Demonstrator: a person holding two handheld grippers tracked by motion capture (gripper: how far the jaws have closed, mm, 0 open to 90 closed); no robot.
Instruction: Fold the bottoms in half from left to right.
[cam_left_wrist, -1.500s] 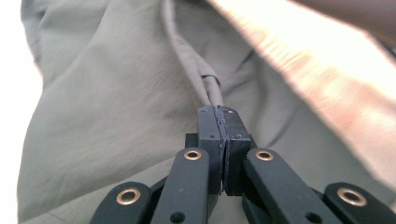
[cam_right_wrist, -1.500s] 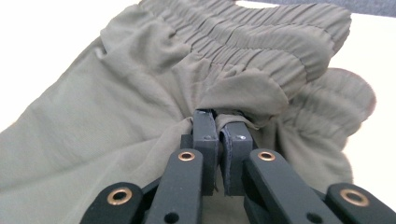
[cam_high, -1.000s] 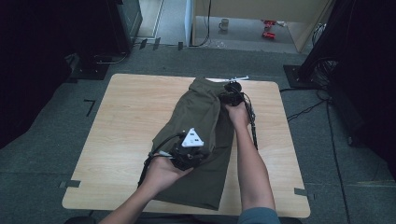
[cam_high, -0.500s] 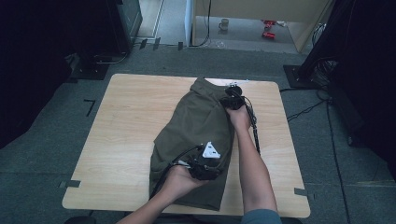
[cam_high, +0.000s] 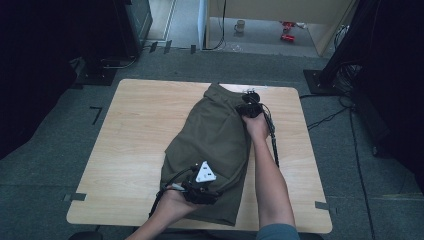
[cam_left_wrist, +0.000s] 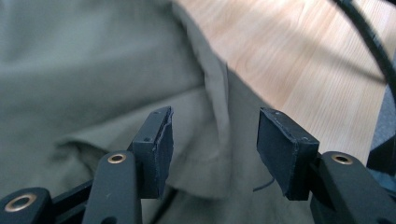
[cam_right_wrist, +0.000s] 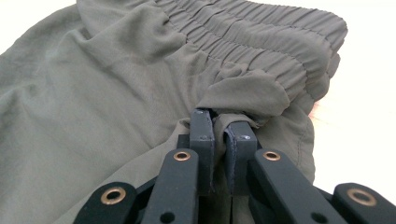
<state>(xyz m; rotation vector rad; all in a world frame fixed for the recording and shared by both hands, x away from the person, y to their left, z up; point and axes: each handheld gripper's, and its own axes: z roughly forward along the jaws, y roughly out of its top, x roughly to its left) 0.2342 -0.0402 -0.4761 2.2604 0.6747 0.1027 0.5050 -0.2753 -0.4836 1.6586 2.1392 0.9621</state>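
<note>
High view shows olive shorts (cam_high: 212, 145) folded lengthwise on the wooden table (cam_high: 135, 145). At the far waistband the right gripper (cam_right_wrist: 223, 122) has its jaws clamped on a fold of fabric; the left gripper (cam_left_wrist: 214, 140) hangs with jaws wide over the near hem.
</note>
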